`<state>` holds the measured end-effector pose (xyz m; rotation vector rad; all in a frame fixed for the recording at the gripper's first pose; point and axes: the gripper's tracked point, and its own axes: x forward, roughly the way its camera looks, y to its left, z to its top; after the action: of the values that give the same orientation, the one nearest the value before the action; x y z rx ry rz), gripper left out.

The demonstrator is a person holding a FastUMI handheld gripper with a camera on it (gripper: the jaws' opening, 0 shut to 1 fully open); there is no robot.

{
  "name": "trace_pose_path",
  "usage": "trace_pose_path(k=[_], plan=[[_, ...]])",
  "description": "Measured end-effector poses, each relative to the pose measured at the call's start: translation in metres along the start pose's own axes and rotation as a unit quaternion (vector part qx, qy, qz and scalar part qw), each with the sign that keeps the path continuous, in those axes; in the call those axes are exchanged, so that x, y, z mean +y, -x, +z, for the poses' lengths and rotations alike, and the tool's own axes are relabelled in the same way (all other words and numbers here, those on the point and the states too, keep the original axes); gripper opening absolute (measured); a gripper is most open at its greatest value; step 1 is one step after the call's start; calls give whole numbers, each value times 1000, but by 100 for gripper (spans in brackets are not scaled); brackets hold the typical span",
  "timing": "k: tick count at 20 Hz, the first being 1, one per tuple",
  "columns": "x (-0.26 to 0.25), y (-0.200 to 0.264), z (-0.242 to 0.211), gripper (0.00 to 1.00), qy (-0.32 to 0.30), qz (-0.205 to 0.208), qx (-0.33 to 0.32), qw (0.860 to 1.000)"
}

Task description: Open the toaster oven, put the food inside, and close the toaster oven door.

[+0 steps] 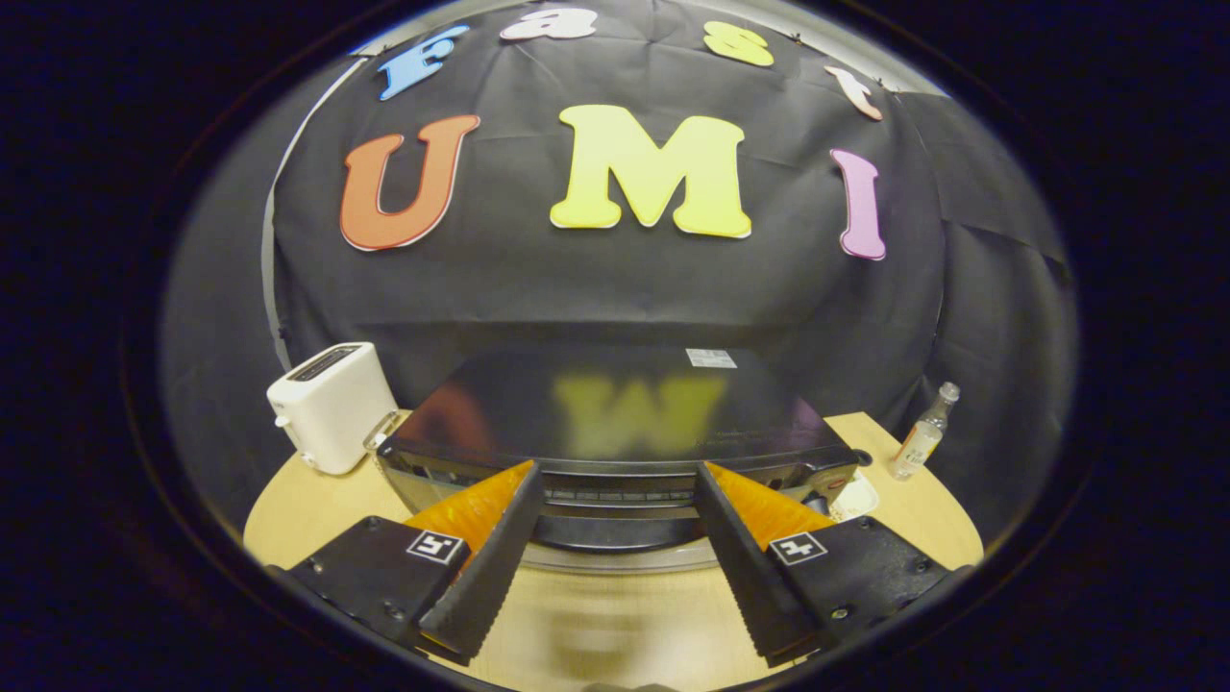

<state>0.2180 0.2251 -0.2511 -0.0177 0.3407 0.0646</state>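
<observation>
Pale wooden counter point(596, 625) lies bare beneath the gripper point(615, 476), whose fingers point(485, 567) are spread wide and hold nothing, likely set to approach the door. Just ahead, between their tips, sits the oven point(615, 423), seen from above; its door looks shut. Beyond, a white toaster point(330, 406) stands one side, a small bottle point(921, 432) the other.

No text here can be read
</observation>
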Motion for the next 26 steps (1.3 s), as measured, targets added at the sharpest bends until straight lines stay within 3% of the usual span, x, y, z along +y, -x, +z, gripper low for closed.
trace_pose_path(k=[13, 26], plan=[[-1, 50, -55, 100, -18, 15, 35, 999], [-3, 57, -154, 100, -10, 20, 143, 990]])
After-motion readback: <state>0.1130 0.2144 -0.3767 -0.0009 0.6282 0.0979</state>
